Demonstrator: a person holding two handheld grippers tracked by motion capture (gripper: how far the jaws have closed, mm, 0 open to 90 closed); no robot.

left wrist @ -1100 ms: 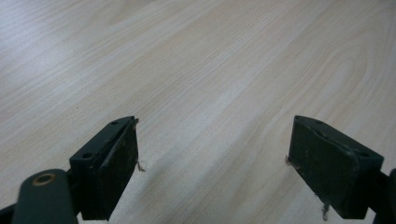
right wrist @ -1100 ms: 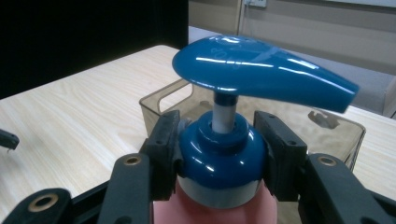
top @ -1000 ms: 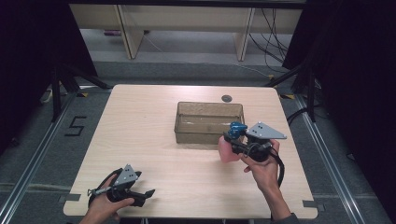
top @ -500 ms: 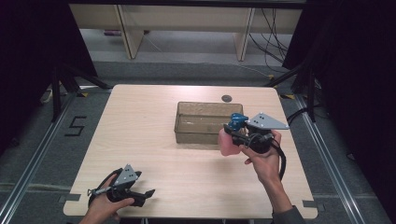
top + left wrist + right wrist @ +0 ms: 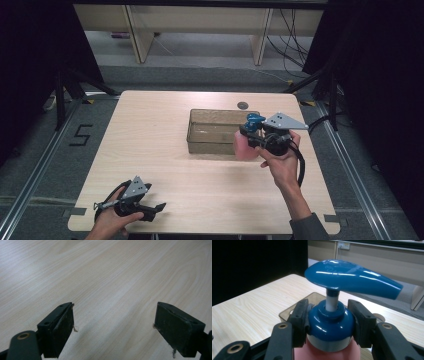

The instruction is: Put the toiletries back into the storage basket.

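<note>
- Pale wood table [image 5: 165, 125] spreads widest before us, with a small dark disc [image 5: 242, 105] near its far edge.
- Next we see the smoky clear bin [image 5: 212, 131], right of centre.
- Our pink pump bottle [image 5: 245, 146] with blue pump head [image 5: 352, 278] sits at the bin's near right corner, clamped at its collar by our right gripper [image 5: 329, 320].
- Our left gripper [image 5: 113, 332] rests at the near left, jaws spread, grasping nothing.

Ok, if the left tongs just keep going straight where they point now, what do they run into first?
Likely nothing: the left tongs are open over bare table, and the high view shows them pointing right along the near edge, clear of the bin. Depth is uncertain.
</note>
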